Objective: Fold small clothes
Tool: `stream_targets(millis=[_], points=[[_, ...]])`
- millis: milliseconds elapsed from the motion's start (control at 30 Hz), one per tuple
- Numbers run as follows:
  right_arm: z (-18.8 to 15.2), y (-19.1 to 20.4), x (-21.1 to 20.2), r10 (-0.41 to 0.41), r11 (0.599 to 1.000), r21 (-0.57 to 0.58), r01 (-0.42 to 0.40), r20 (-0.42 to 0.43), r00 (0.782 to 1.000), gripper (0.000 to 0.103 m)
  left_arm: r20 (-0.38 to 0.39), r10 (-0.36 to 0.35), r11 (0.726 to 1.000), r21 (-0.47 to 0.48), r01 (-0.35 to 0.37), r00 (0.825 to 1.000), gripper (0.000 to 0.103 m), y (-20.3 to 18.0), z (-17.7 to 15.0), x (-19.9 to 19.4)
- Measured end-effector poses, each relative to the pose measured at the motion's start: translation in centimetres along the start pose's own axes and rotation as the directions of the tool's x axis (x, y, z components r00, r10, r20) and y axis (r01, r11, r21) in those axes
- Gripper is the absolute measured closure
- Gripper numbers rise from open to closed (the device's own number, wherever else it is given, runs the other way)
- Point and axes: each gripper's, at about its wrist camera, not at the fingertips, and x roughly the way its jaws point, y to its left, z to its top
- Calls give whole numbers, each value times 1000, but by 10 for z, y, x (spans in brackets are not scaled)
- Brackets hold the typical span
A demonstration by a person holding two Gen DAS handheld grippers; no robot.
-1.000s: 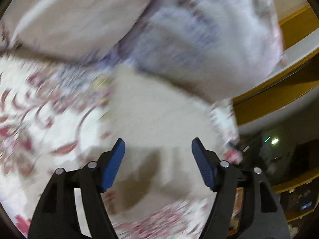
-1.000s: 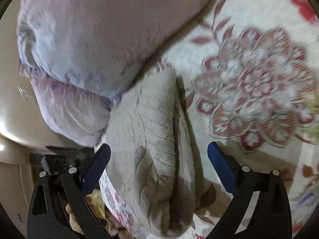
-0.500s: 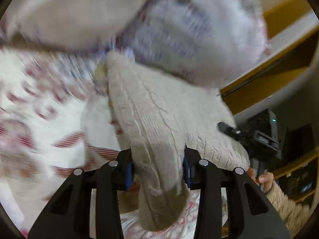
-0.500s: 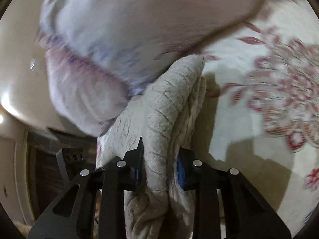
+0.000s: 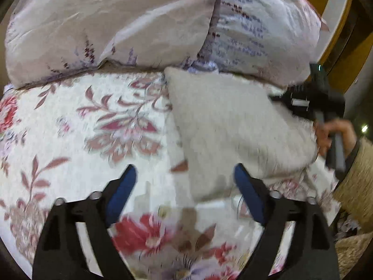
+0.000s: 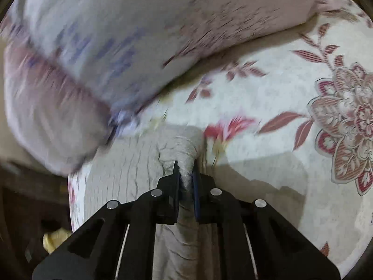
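Blue-padded fingers of left gripper (image 5: 184,187), spread wide, nothing between them, poised above floral bedspread (image 5: 70,126). Right blue pad (image 5: 247,186) overlapping near edge of beige knit garment (image 5: 228,126); contact not discernible. Garment spread flat on bedspread, right of centre, far corner against pale lilac pillows (image 5: 116,23). At right edge of garment, right gripper (image 5: 310,103), black, held in person's hand (image 5: 335,133), fuzzy tan sleeve (image 5: 356,182) below.

Right wrist view: right gripper (image 6: 186,175) narrowed to a slit, pinching a bunched ridge of beige knit garment (image 6: 184,149) between its blue pads. Cloth hanging below the fingers and stretching left over the bed's edge. Beyond, floral bedspread (image 6: 291,93), large rosette motif (image 6: 349,126) at right. Farthest, lilac pillows (image 6: 116,35), blurred, stacked at upper left.

Wooden yellow-brown frame (image 5: 340,46) behind pillows in left wrist view.
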Motion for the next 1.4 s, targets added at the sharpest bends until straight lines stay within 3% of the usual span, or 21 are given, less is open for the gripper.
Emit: stream_targets(millis=[33, 100, 167, 200, 300, 400, 567, 733, 833, 1400], points=[[-6, 5, -9, -7, 1000, -13, 7, 22, 1000, 91, 3, 26, 1000, 6, -26, 1000, 2, 2, -10, -2], [-26, 15, -36, -55, 995, -84, 61, 76, 996, 73, -5, 53, 999, 9, -52, 999, 2, -3, -22, -4], [-51, 13, -66, -104, 984, -127, 123, 145, 984, 14, -29, 62, 998, 9, -62, 998, 2, -7, -27, 1], [-67, 11, -81, -113, 979, -148, 141, 182, 977, 11, -47, 75, 997, 9, -75, 996, 2, -10, -31, 5], [-127, -4, -115, -134, 962, -203, 182, 227, 965, 11, -92, 94, 996, 12, -94, 991, 2, -16, -37, 18], [-171, -3, -102, -210, 931, -258, 257, 195, 958, 11, -146, 132, 991, 14, -131, 980, 2, -23, -39, 32], [-203, 19, -67, -296, 867, -382, 320, 121, 947, 11, -182, 223, 974, 70, -214, 957, 2, -36, -42, 44], [-214, 35, -39, -412, 779, -455, 431, 147, 899, 4, -206, 210, 978, 46, -205, 956, 2, -34, -49, 41], [-209, 30, -39, -418, 803, -411, 430, 125, 900, 1, -213, 208, 978, 43, -203, 955, 2, -33, -51, 39], [-213, 31, -36, -426, 801, -403, 443, 137, 894, 1, -228, 224, 974, 19, -226, 947, 2, -35, -49, 39]])
